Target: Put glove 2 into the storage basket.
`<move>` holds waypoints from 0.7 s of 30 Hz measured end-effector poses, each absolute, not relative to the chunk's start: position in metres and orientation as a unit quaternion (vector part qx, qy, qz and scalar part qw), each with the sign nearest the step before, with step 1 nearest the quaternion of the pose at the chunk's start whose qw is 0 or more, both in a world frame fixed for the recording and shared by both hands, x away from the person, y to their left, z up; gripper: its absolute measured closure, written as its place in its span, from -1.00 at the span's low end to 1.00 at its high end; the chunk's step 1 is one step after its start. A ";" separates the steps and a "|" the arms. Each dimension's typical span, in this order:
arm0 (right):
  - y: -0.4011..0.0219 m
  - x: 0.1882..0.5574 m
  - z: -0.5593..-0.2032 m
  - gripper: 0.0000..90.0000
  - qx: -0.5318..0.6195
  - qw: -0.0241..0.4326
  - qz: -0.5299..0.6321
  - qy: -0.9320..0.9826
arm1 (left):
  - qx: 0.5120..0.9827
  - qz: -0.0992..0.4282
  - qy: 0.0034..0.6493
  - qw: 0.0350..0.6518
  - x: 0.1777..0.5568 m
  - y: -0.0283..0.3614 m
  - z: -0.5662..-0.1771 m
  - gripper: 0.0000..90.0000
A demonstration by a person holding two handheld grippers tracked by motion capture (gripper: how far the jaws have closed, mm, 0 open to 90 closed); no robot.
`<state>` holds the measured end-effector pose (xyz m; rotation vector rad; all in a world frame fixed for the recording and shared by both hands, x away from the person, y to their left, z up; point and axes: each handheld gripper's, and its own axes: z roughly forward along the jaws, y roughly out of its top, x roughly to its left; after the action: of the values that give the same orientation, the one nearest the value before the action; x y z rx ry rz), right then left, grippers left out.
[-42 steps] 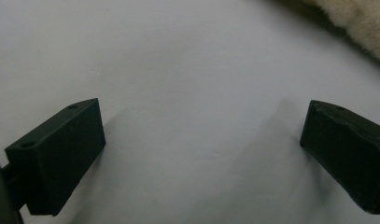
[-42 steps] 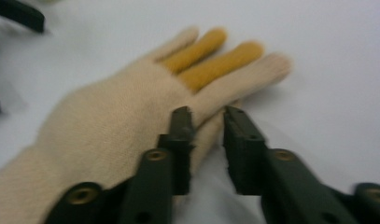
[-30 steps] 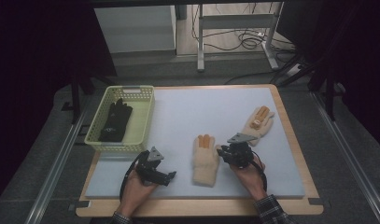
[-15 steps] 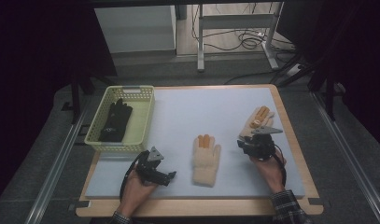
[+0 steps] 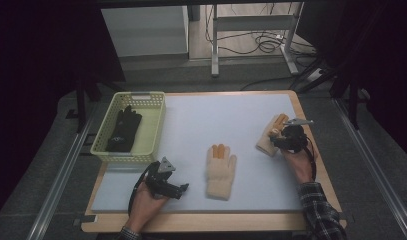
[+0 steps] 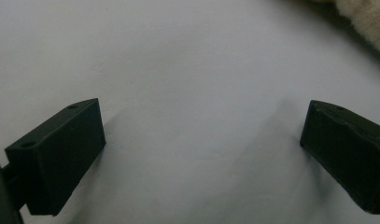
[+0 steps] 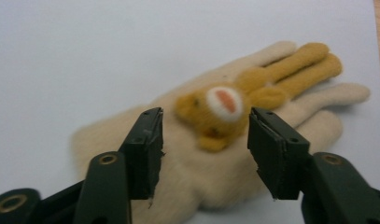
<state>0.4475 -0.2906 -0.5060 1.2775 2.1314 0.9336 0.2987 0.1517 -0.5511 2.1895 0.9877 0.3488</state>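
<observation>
Now over far glove [image 5: 268, 140] at mat's [image 5: 231, 115] right edge: right gripper [image 7: 204, 140], jaws just opening, nothing pinched yet. Risk: pads snagging only bear patch [image 7: 220, 105] or one layer, glove slipping out on lift. Left gripper [image 5: 183, 189] parked, jaws wide, empty. Basket [image 5: 153, 125] far left, holding black glove [image 5: 123, 129]. Second cream glove [image 5: 221, 167] lying mid-mat, squarely between far glove and basket.

Right gripper [image 5: 280, 140] gone from beside the middle glove [image 5: 220, 171] to the right-edge glove [image 7: 215, 140]. Jaws just been opening, nothing gripped.
</observation>
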 end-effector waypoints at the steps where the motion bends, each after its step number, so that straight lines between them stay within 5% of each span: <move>1: -0.291 0.451 -0.507 -0.09 0.466 0.241 0.341 0.780 | 0.845 0.135 0.381 0.350 0.299 0.152 -0.551 -1.00; 9: -0.293 0.470 -0.521 -0.16 0.468 0.233 0.340 0.782 | 0.845 0.135 0.381 0.350 0.299 0.152 -0.551 -1.00; 13: -0.293 0.468 -0.520 0.32 0.473 0.223 0.341 0.781 | 0.845 0.135 0.381 0.350 0.299 0.152 -0.551 -1.00; 21: -0.294 0.449 -0.500 0.40 0.466 0.227 0.355 0.778 | 0.845 0.135 0.381 0.350 0.299 0.152 -0.551 -1.00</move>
<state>0.4495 -0.2939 -0.4995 1.2835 2.1454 0.9773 0.2988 0.1517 -0.5511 2.1895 0.9876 0.3486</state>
